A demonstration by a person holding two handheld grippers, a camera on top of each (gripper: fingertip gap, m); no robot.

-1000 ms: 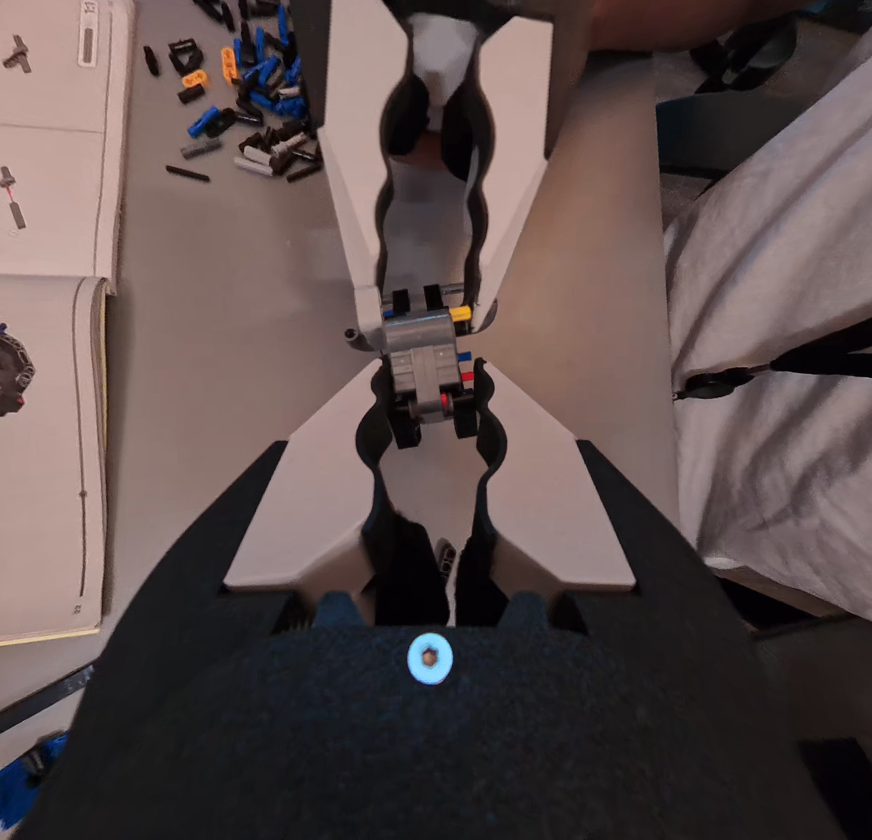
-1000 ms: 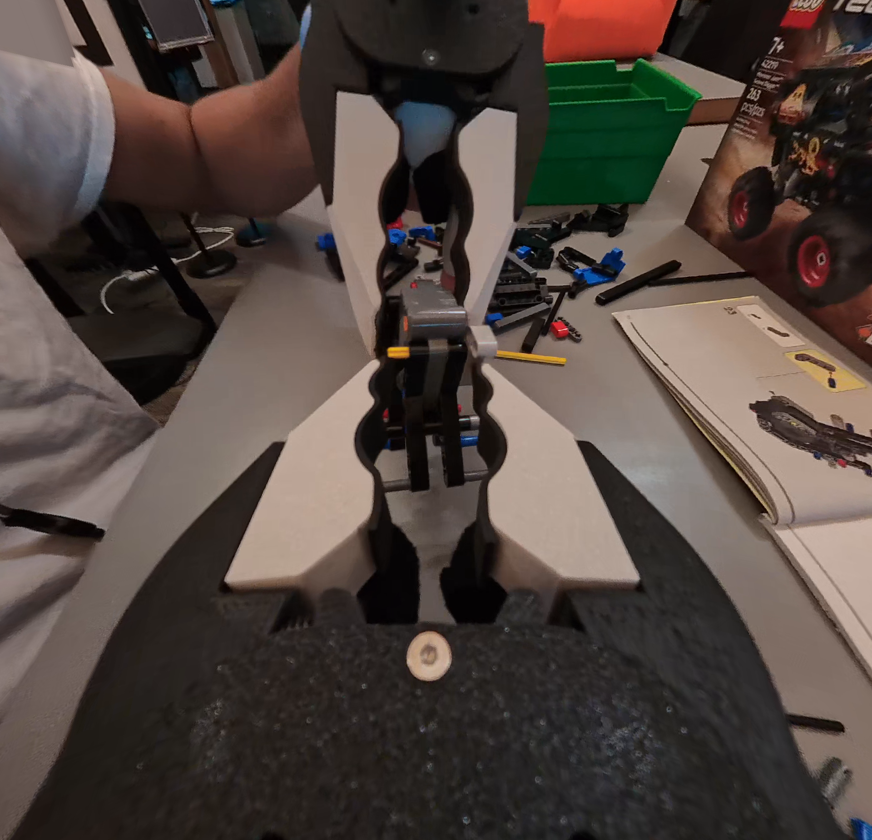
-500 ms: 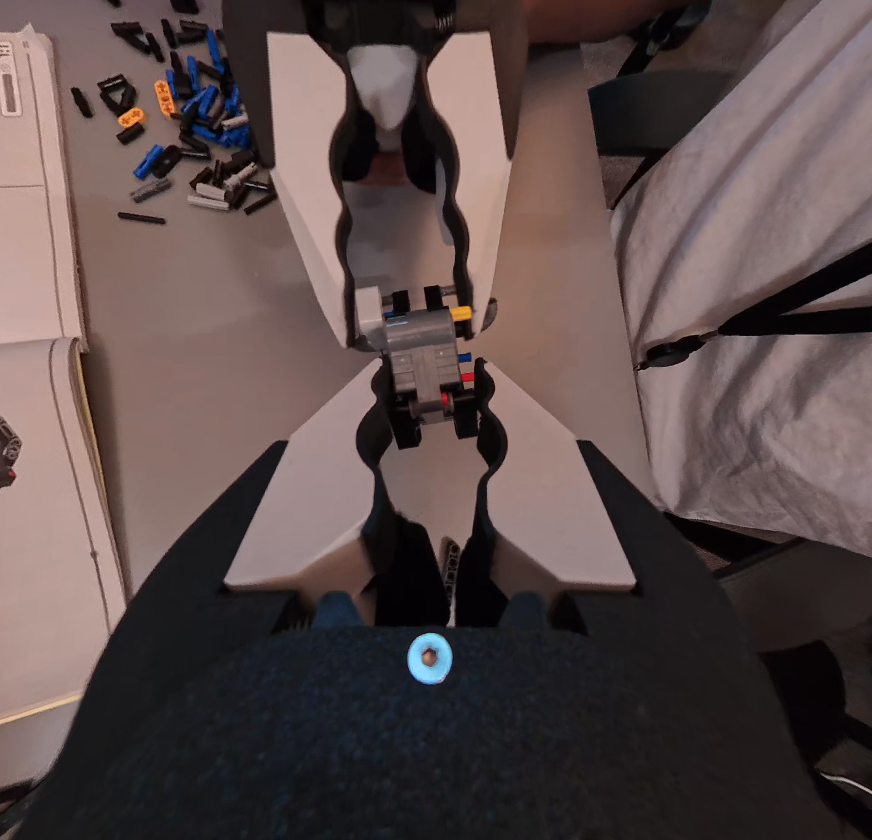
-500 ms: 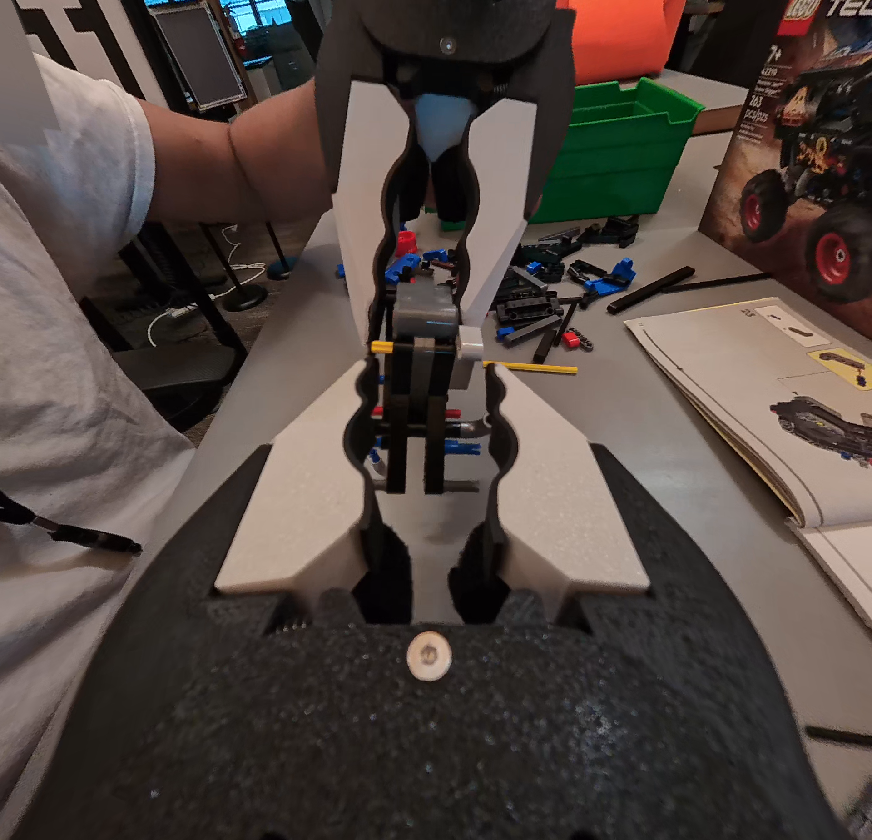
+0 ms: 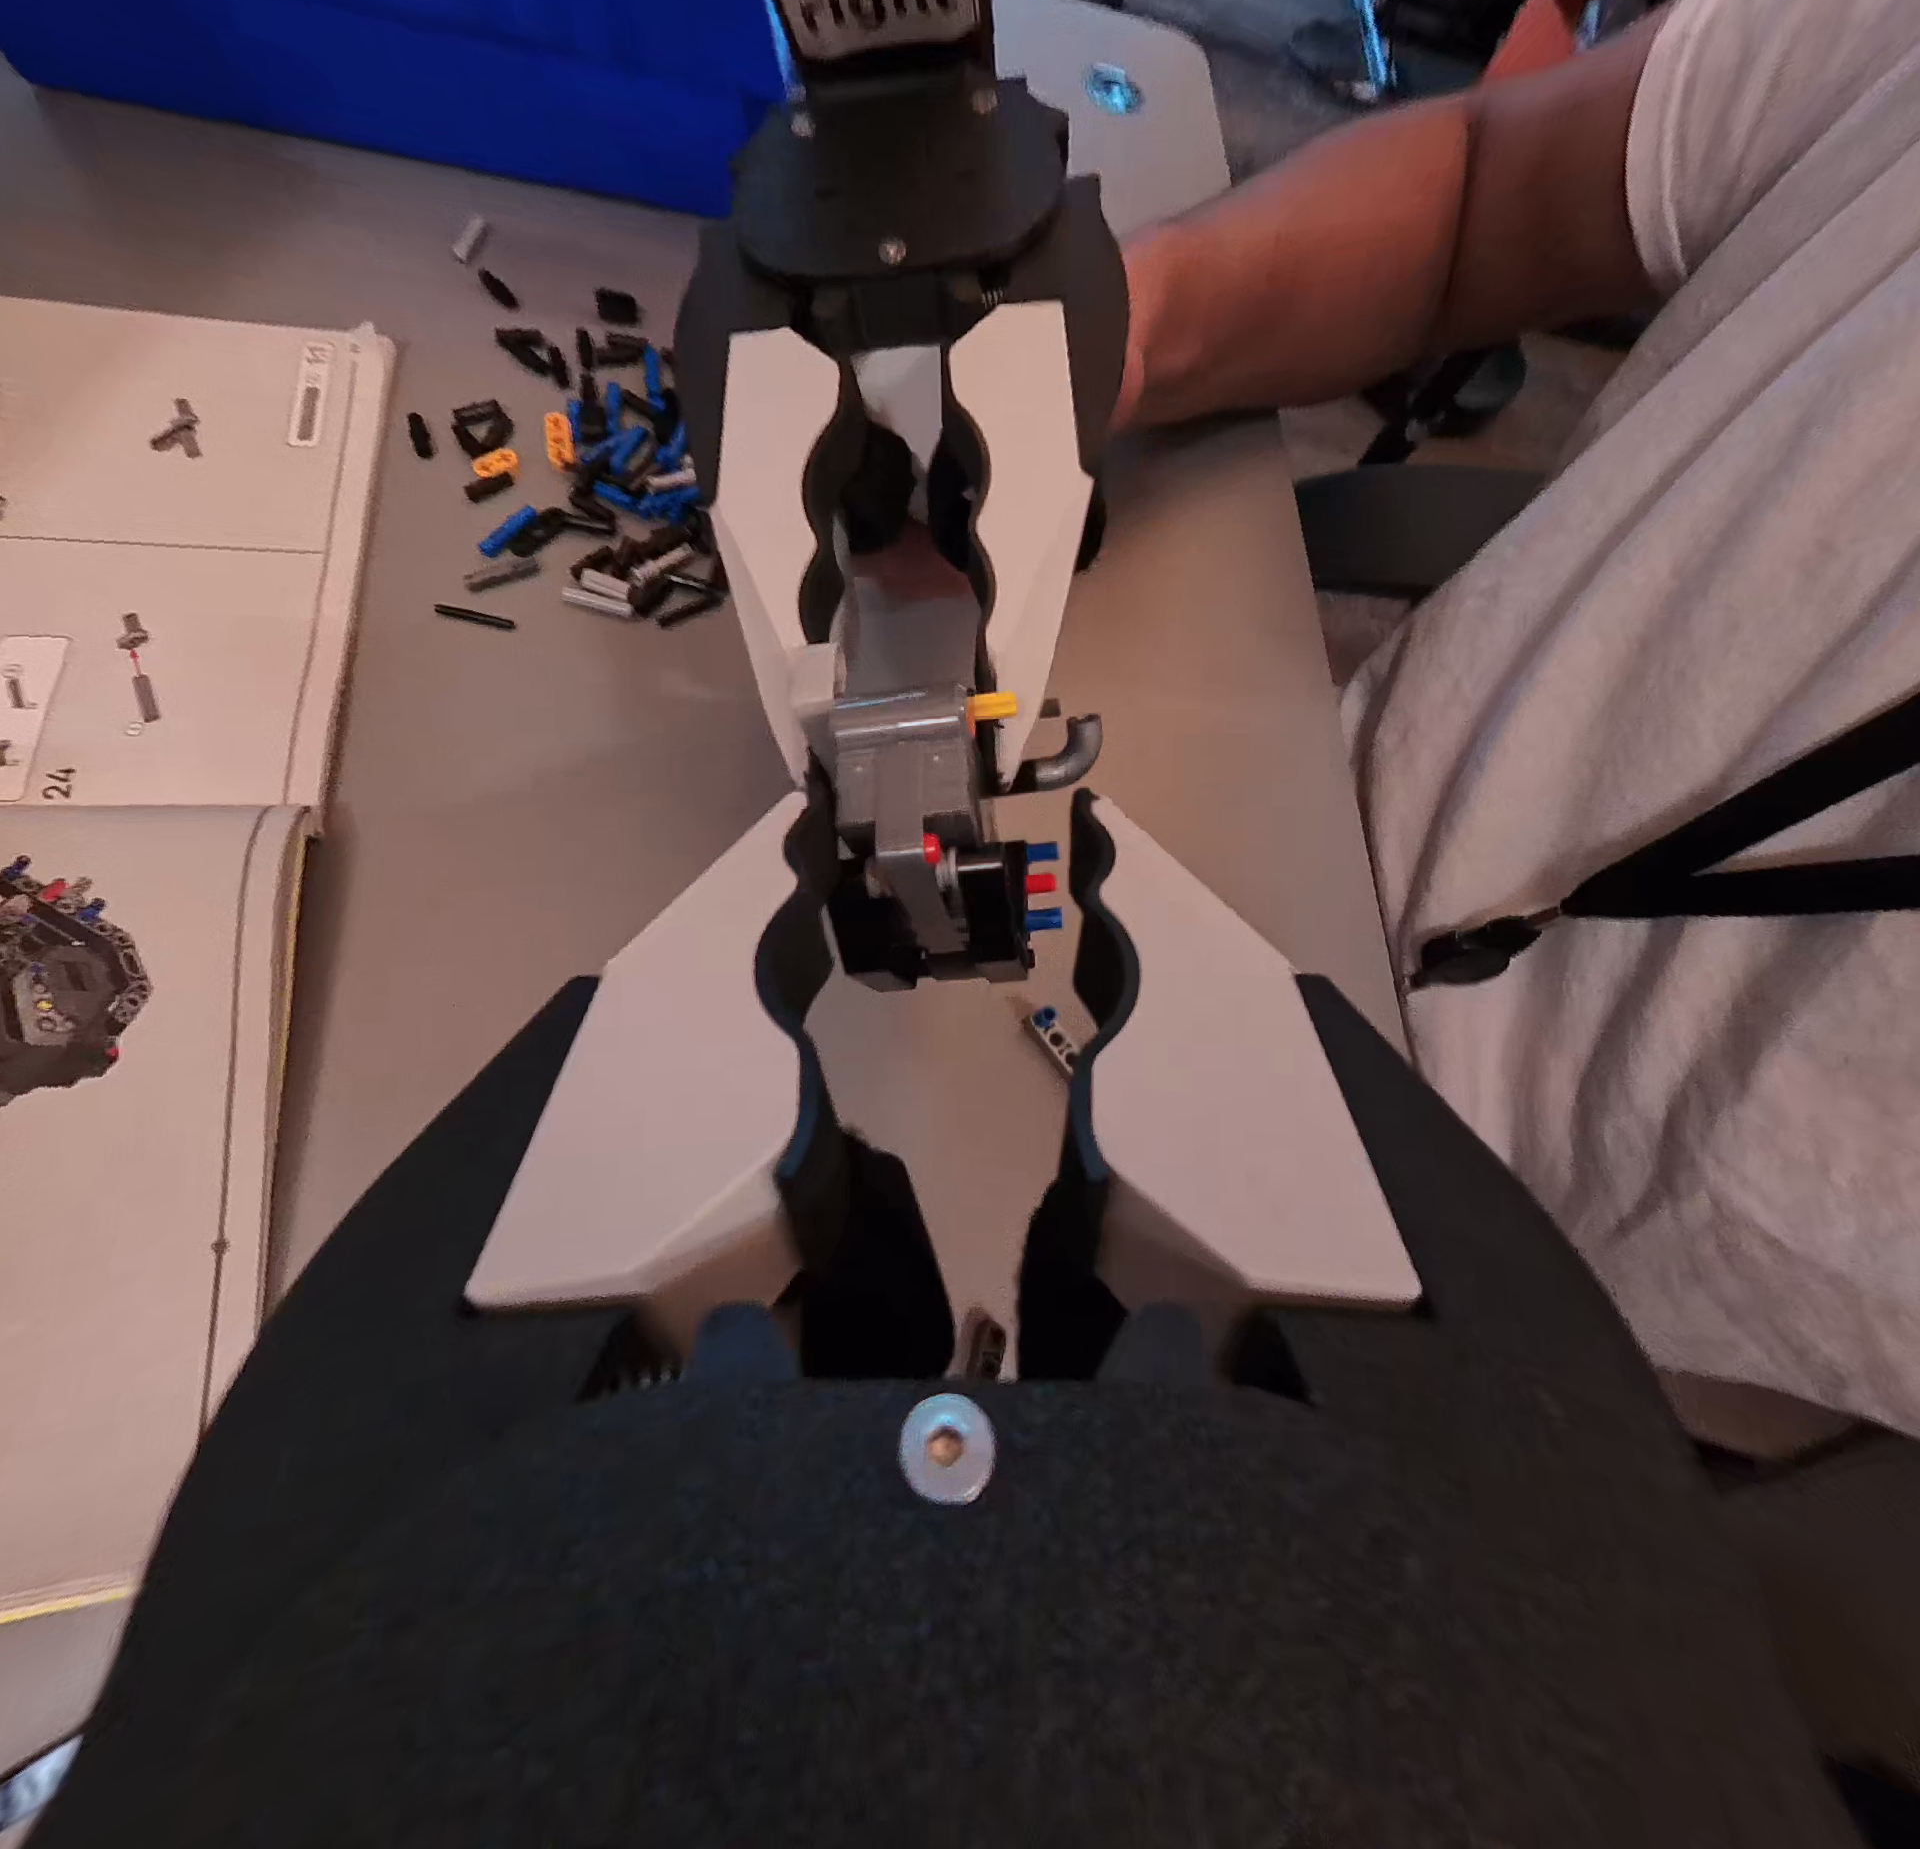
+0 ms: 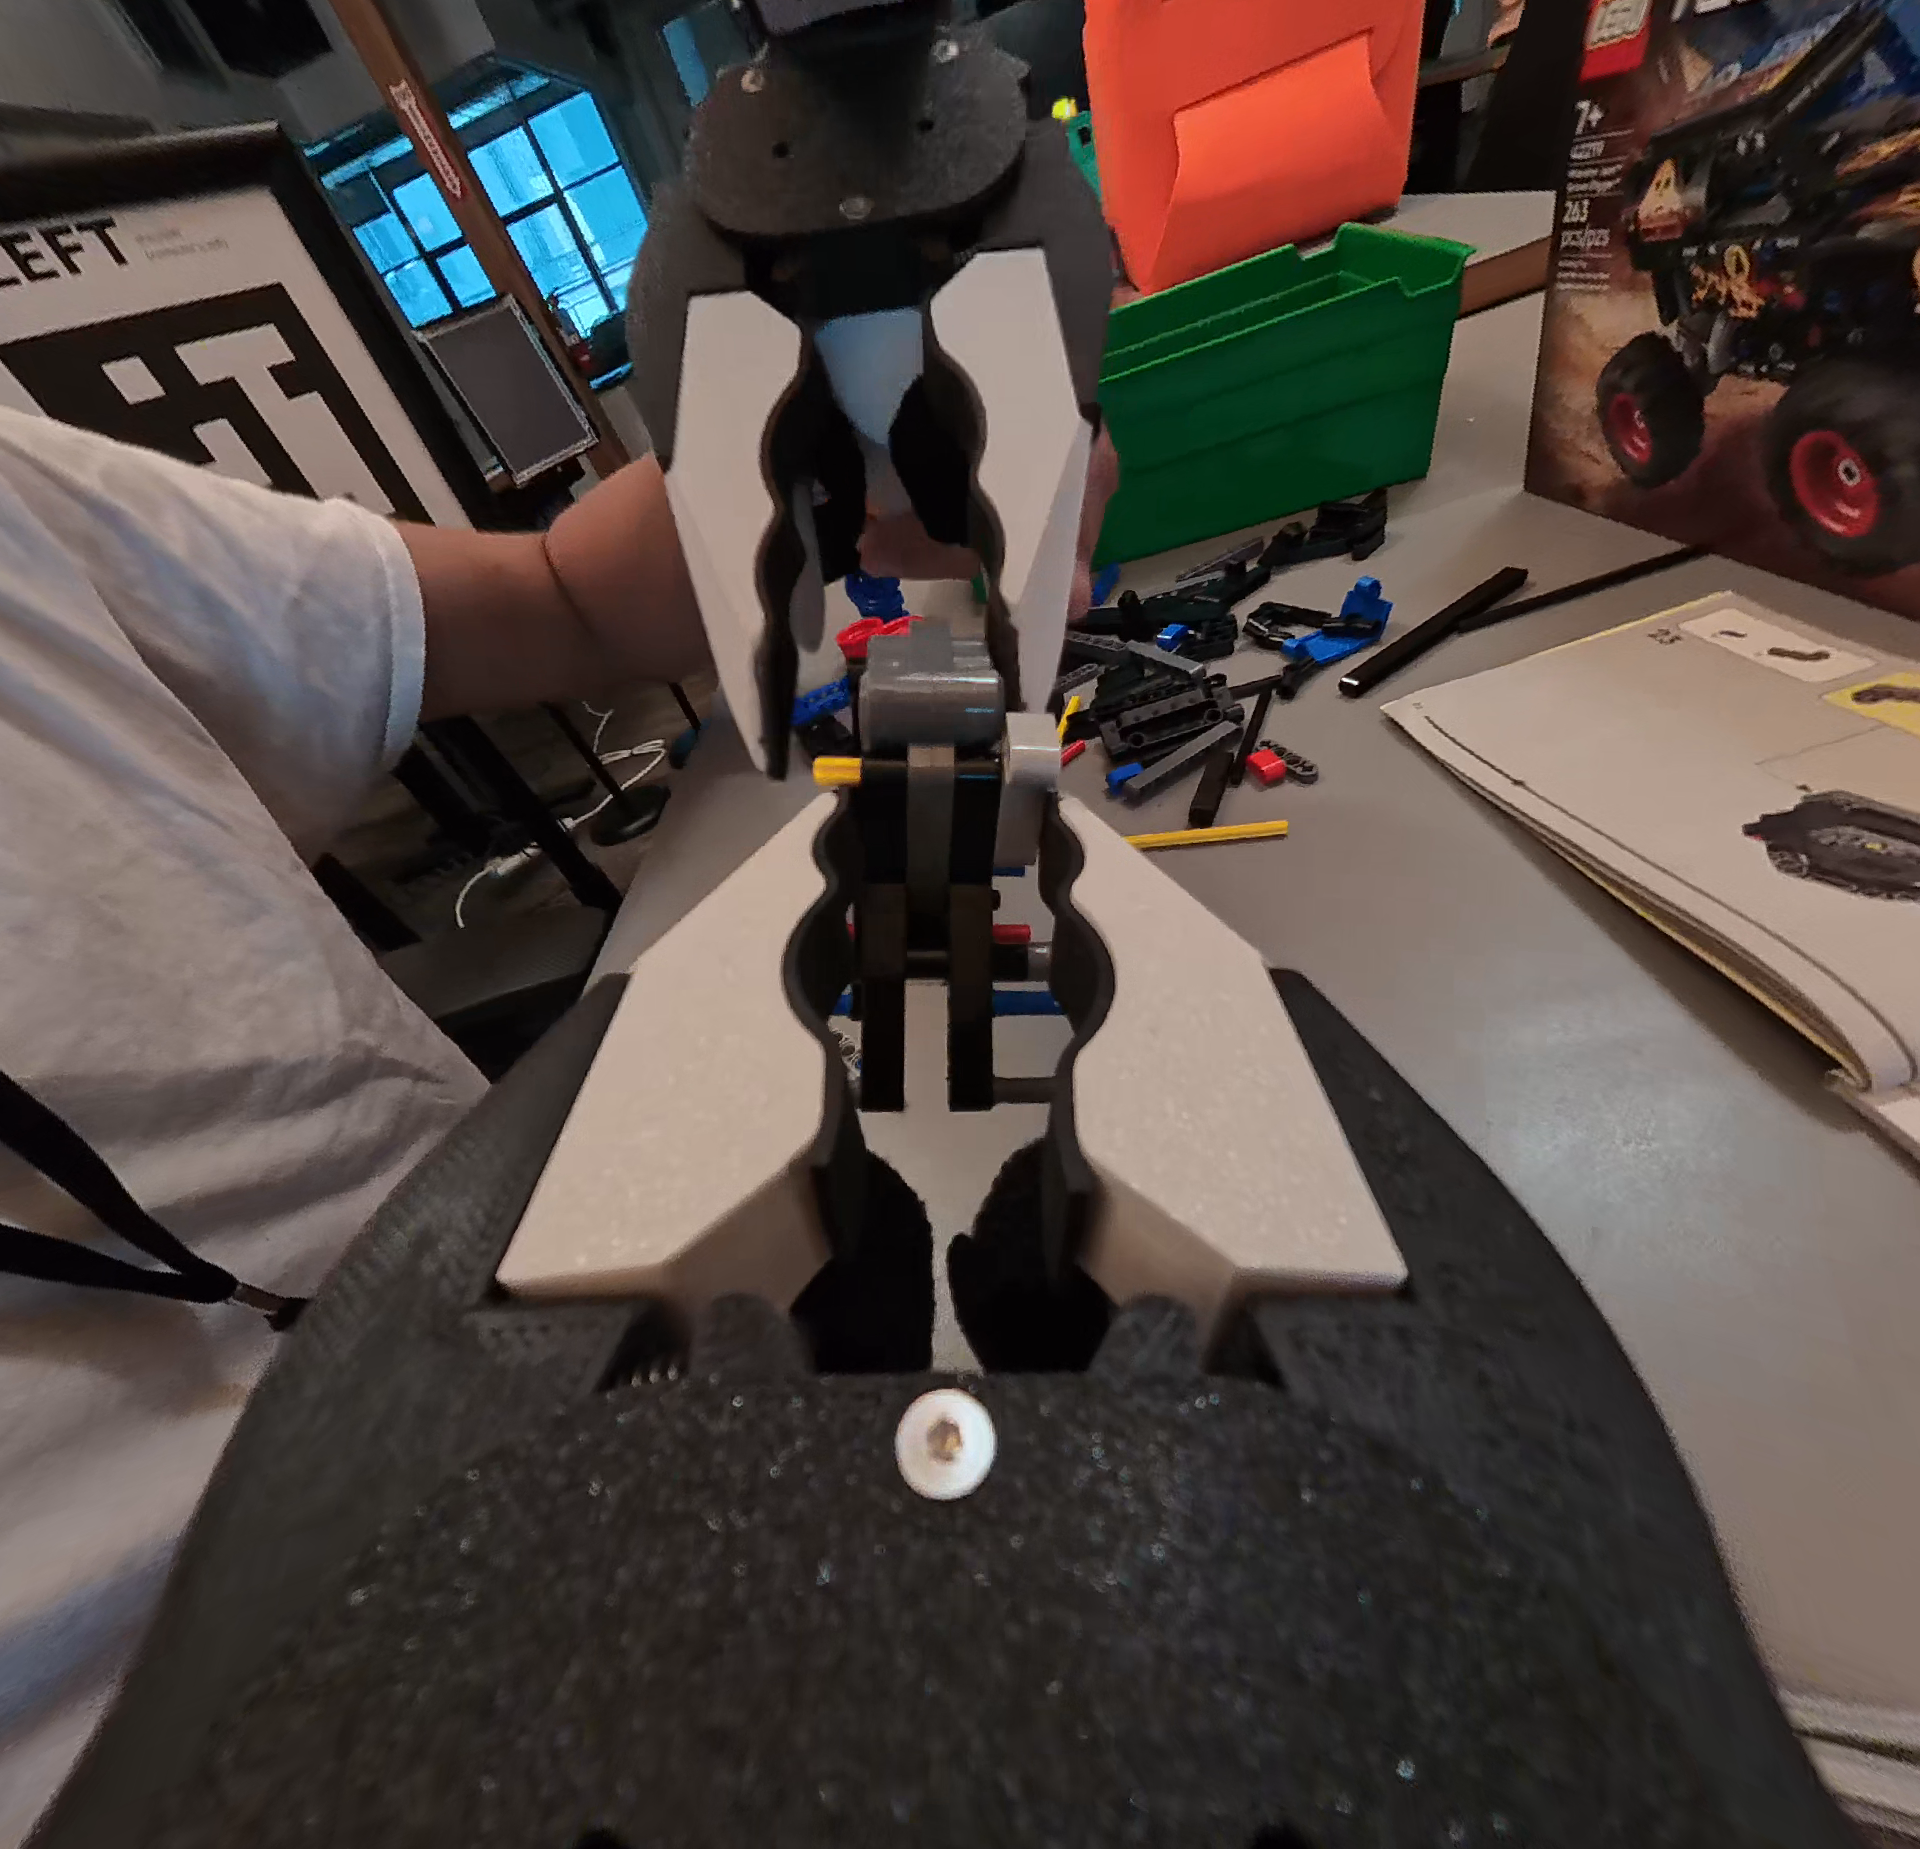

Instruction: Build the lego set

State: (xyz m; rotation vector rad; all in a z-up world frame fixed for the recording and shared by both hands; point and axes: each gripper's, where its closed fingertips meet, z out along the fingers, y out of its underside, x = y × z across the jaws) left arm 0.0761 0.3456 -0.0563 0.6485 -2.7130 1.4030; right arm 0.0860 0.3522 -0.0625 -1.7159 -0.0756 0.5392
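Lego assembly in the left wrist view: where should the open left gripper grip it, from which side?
Probably the black beam block at the assembly's near end, with the left gripper coming straight on. Its flanks line up with the open jaws, and the right gripper occupies the grey end. Blue and red pins stick out of one flank, so expect contact.

Workshop or lab, grey table [image 6: 1455, 968], green bin [image 6: 1278, 417], marker board [image 6: 187, 365], industrial windows [image 6: 499, 220]

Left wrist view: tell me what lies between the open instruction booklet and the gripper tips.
Bare grey table lies between the booklet and the left gripper; the loose pile of pins sits farther back.
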